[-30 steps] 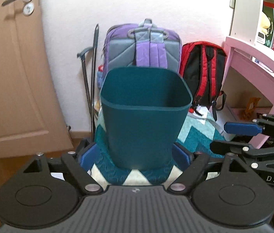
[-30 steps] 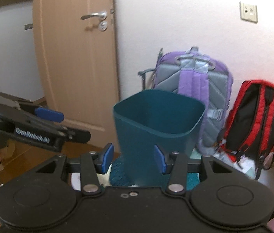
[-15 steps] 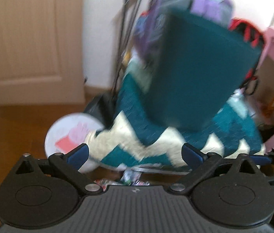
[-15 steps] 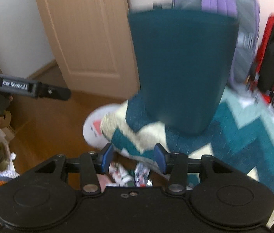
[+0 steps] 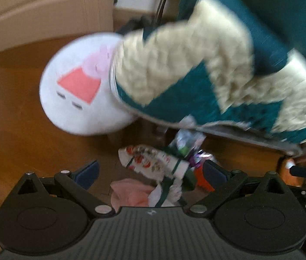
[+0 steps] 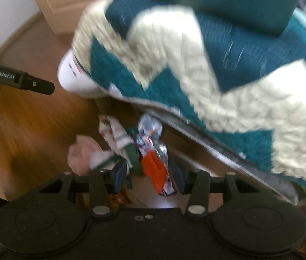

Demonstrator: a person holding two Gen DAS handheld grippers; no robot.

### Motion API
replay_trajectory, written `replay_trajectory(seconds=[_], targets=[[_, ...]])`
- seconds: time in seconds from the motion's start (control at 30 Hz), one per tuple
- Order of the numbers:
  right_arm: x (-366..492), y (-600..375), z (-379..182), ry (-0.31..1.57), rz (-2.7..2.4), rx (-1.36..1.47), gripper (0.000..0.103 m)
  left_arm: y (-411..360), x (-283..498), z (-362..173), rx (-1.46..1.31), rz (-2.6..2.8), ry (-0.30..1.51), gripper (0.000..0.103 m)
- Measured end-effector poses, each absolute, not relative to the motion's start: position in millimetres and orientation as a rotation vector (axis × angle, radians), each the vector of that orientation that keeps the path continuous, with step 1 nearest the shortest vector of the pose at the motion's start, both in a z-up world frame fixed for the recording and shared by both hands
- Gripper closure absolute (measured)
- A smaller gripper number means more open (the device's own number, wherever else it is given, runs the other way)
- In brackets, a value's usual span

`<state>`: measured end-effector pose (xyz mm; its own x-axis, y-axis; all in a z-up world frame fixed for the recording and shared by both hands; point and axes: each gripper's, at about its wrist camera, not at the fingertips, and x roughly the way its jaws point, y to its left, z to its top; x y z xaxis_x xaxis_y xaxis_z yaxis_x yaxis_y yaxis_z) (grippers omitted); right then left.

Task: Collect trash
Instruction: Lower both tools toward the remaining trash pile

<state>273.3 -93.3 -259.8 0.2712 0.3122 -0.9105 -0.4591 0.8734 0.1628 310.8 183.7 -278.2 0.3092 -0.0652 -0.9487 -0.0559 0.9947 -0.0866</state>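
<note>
- Left wrist view: left tongs (image 5: 150, 173) point down at a brown wooden floor (image 5: 18, 134), jaws spread wide, nothing between the pads.
- At 11 o'clock of the frame, a round white cushion (image 5: 77, 91) with a pink cartoon pig print; part of it is tucked under the quilt edge.
- A teal-and-cream zigzag quilt (image 5: 207, 65) fills 12 to 3 o'clock, hanging over a raised edge that overhangs the far side of the litter.
- A dark teal bin (image 5: 283, 21) stands on the quilt at 1 o'clock; only its lower wall shows and the contents are out of sight.
- A pale wooden door (image 5: 33, 6) at 10–11 o'clock, with thin metal rods leaning by the wall beside it.
- Trash pile (image 5: 163, 164) sits on the floor just ahead of the left tongs: a white wrapper with red floral print, crinkled clear and purple wrappers, an orange packet, and a pink crumpled piece nearest the camera. Motion blur hides the finer detail.
- Right wrist view: right tongs (image 6: 149, 175) are part open with a moderate gap, holding nothing; the orange packet (image 6: 155, 173) lies on the floor in line with the gap.
- Whether the pads touch the packet cannot be told.
- The other tool's black arm (image 6: 18, 80) reaches in at 9 o'clock.
- The quilt (image 6: 218, 75) and bin (image 6: 228, 2) crowd 12 to 3 o'clock.
</note>
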Motion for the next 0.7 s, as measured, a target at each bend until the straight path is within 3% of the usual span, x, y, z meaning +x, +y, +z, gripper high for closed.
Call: replay_trajectory(seconds=[0.37,0.7], targets=[[298.5,-68.5,-380.5,1.316,0.569,-0.28,0.056,179.3,350.3,-404.8,-0.177,0.059,1.396,0.001],[298.3,-64.9,-441.1,1.432,0.552,-0.129,0.059,179.7,364.3,-471.4,-0.313,0.132,1.475,0.002]])
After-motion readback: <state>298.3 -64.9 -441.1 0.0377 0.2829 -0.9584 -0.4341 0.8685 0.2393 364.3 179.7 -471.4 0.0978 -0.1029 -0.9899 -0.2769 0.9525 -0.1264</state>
